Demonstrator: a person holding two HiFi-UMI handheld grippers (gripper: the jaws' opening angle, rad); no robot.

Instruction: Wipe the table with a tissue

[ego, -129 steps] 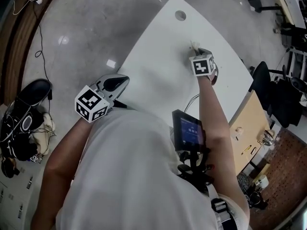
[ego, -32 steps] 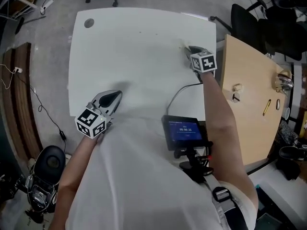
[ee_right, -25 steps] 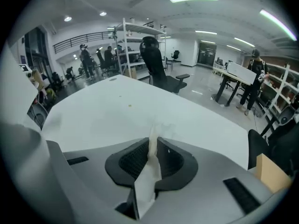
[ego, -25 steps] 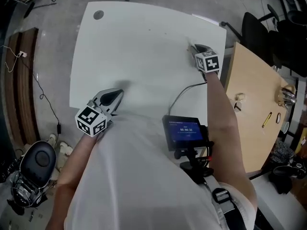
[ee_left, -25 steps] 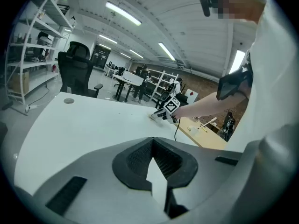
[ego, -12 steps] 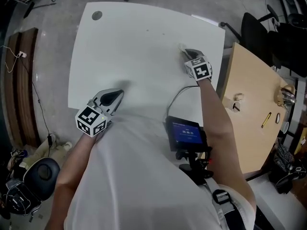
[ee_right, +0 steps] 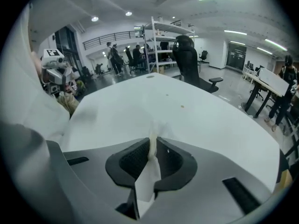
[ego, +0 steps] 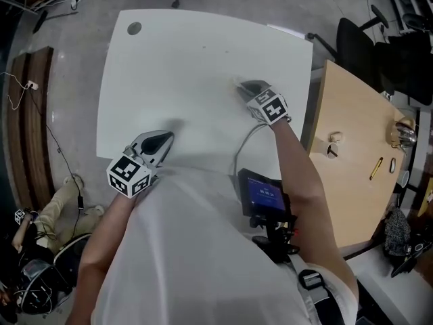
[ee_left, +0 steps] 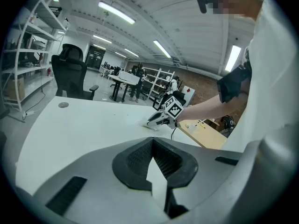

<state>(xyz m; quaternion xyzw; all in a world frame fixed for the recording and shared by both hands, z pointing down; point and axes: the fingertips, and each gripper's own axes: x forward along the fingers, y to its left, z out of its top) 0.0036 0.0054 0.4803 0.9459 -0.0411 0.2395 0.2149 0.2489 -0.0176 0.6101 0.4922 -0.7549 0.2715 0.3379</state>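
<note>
On the white table (ego: 169, 59), right of its middle, my right gripper (ego: 249, 87) is shut on a white tissue (ego: 239, 83) and points steeply down. The right gripper view shows the tissue (ee_right: 150, 169) pinched between the dark pads, its crumpled end lying on the tabletop past the tips (ee_right: 153, 141). My left gripper (ego: 159, 139) hovers at the near edge, jaws together with nothing between them (ee_left: 152, 143). From the left gripper view, the right gripper (ee_left: 154, 120) presses the tissue (ee_left: 147, 124) onto the table. A small brown speck (ee_right: 182, 107) lies ahead of the tissue.
A wooden table (ego: 352, 147) with small items stands against the white table's right side. A round cable hole (ego: 134, 28) sits in the far left corner. Black office chairs (ego: 365, 39) stand beyond. A screen (ego: 265, 195) hangs at my chest, its cable (ego: 242, 144) reaching the table.
My right gripper has slid the tissue leftward across the table, away from the right edge toward the middle. The left gripper has stayed in place at the near edge.
</note>
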